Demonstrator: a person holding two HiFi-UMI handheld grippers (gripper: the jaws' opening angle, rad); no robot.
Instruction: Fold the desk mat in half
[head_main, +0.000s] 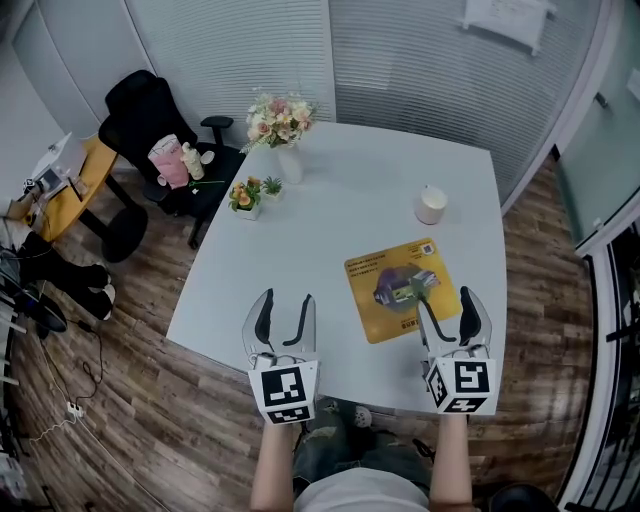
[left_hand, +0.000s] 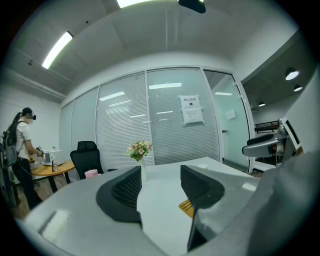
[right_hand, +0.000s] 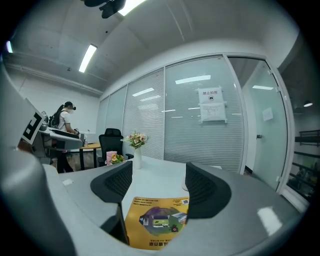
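Note:
A yellow desk mat (head_main: 402, 288) with a printed picture lies flat and unfolded on the white table (head_main: 330, 220), toward its near right part. In the right gripper view the mat (right_hand: 156, 222) shows between and below the jaws. My right gripper (head_main: 447, 309) hovers open over the mat's near right edge, holding nothing. Left of the mat, my left gripper (head_main: 283, 318) stands open above bare table at the near edge. In the left gripper view only a yellow corner of the mat (left_hand: 186, 207) peeks out by the right jaw.
A white cup (head_main: 431, 204) stands beyond the mat. A vase of flowers (head_main: 281, 130) and a small potted plant (head_main: 246, 195) sit at the far left of the table. A black office chair (head_main: 152, 120) is off the left side. A person (left_hand: 21, 150) stands by a side desk.

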